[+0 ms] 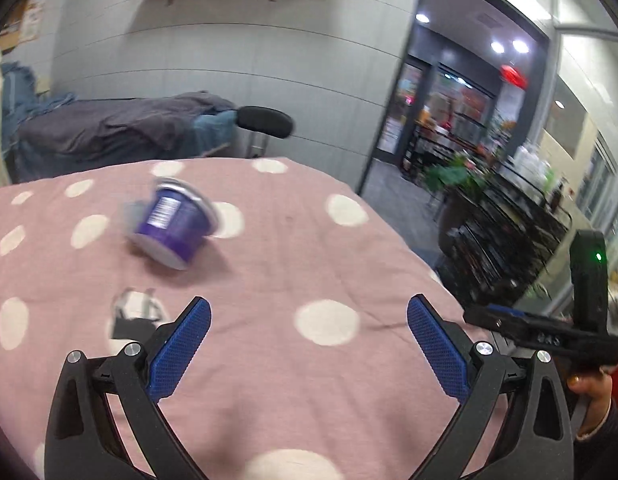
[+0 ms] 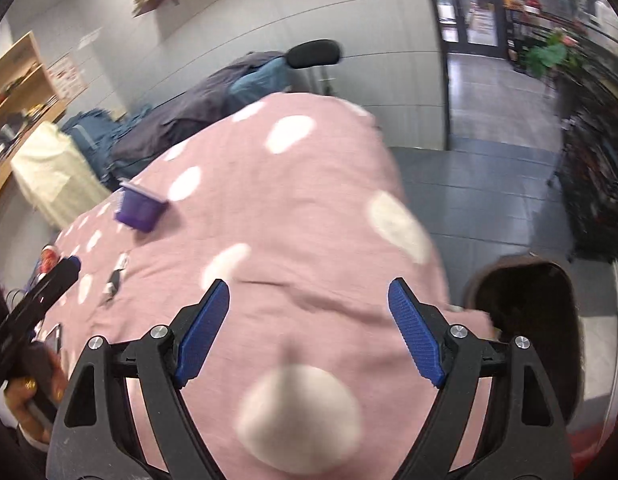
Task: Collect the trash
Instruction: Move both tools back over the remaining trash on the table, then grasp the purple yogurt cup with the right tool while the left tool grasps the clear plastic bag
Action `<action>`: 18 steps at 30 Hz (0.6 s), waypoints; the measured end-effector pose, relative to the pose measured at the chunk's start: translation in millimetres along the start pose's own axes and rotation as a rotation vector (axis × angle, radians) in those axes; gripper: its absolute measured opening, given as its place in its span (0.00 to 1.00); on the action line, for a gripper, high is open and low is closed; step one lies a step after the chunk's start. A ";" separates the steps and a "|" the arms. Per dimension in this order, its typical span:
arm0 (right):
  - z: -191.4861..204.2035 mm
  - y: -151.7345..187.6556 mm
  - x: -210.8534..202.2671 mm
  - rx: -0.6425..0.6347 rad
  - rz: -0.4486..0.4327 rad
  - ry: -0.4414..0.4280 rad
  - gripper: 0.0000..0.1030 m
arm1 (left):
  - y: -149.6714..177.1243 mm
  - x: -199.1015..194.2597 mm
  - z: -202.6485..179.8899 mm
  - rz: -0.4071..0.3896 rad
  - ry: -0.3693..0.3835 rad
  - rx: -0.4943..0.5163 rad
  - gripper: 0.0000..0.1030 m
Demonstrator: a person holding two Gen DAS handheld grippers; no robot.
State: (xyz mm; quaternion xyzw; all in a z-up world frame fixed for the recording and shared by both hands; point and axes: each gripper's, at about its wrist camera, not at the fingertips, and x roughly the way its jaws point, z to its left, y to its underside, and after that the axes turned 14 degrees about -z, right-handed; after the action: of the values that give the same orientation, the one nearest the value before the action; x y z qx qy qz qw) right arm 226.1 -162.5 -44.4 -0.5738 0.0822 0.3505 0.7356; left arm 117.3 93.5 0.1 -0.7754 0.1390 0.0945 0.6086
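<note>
A purple plastic cup lies tilted on the pink polka-dot cloth, ahead and left of my left gripper; it looks blurred. A small black-and-white wrapper lies just beside the left finger. The left gripper is open and empty above the cloth. My right gripper is open and empty over the cloth's right part. In the right wrist view the cup and the wrapper lie far left. A dark bin opening sits off the table's right edge, beside the right finger.
The right gripper's body shows at the right of the left wrist view, the left one's at the left of the right view. A red item lies at the table's left edge. Beyond are draped furniture, a chair and grey floor.
</note>
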 end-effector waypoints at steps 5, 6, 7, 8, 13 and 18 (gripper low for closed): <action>52.8 -12.9 28.9 0.032 0.032 -0.135 0.79 | -12.2 -13.7 50.6 -0.031 -0.111 -0.063 0.94; 64.5 -15.4 36.0 0.044 0.044 -0.164 0.79 | -13.1 -16.3 60.6 -0.031 -0.135 -0.080 0.94; 78.9 -18.7 46.1 0.057 0.062 -0.201 0.79 | -13.5 -18.5 69.5 -0.031 -0.157 -0.094 0.94; 91.4 -19.9 54.2 0.064 0.080 -0.227 0.79 | -13.8 -19.7 78.2 -0.029 -0.180 -0.109 0.94; 143.1 -26.0 109.4 0.172 0.180 -0.308 0.79 | -15.1 -22.2 111.6 -0.024 -0.226 -0.189 0.94; 179.6 -27.8 162.4 0.238 0.252 -0.317 0.79 | -19.4 -18.0 130.6 -0.032 -0.252 -0.233 0.94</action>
State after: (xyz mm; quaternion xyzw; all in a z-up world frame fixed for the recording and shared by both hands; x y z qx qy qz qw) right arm 312.8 65.2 -48.6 -0.4060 0.0772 0.5132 0.7522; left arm 109.7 226.3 -7.9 -0.8250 0.0372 0.1966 0.5285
